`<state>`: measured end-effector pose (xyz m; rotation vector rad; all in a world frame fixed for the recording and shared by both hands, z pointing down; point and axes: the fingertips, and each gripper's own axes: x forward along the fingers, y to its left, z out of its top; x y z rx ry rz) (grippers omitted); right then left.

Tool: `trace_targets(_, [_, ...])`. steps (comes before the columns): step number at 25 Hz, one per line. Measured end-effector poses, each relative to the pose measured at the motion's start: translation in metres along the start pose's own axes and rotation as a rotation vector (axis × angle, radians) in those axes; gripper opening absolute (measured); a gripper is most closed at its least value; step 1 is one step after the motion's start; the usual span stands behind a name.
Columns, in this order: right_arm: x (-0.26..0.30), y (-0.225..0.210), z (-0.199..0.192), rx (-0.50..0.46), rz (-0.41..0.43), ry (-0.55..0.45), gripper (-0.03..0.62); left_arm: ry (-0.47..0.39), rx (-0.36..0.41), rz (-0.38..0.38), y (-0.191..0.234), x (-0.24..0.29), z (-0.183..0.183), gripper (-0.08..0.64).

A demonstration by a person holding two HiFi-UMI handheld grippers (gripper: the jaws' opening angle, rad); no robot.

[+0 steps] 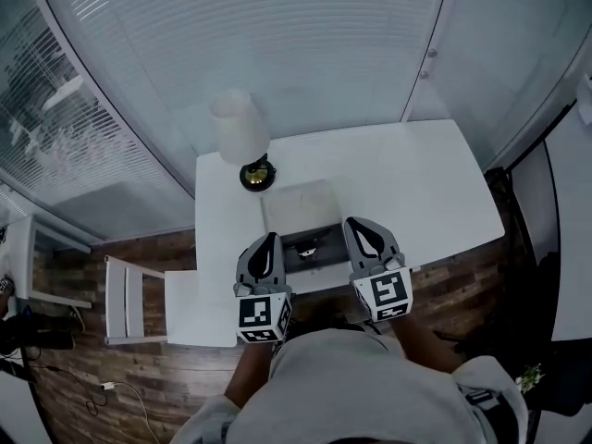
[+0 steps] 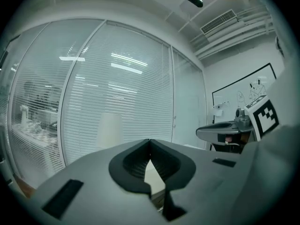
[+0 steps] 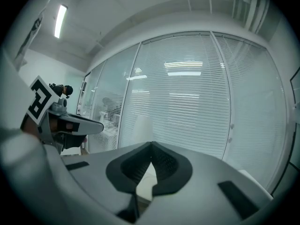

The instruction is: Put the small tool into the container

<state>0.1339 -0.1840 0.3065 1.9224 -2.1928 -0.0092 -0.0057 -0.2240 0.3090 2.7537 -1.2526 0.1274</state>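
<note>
No legible words, numbers or brand names anywhere. Only black-and-white square code markers on the cubes of the left gripper (image 1: 270,243) and the right gripper (image 1: 359,225). Cartoon sketches on a whiteboard (image 2: 229,97), without readable writing.

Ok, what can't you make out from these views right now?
- Head view: the speck in the container is too small to tell what it is.
- Head view: the container's sides are partly covered by the left gripper and right gripper.
- Both gripper views: the container is hidden behind each gripper's own body; mostly blinds show.
</note>
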Motion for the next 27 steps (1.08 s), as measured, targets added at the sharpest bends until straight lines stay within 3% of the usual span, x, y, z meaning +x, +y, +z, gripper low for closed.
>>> trace_targets(16, [0.001,0.001,0.004,0.011,0.003,-0.008,0.025,0.017,-0.012,-0.033,-0.005,0.001,-0.003,0.023])
trace_targets(27, [-0.001,-0.005,-0.004,0.007,0.0,0.012,0.026,0.016,-0.017,-0.014,-0.004,0.0,-0.006,0.023])
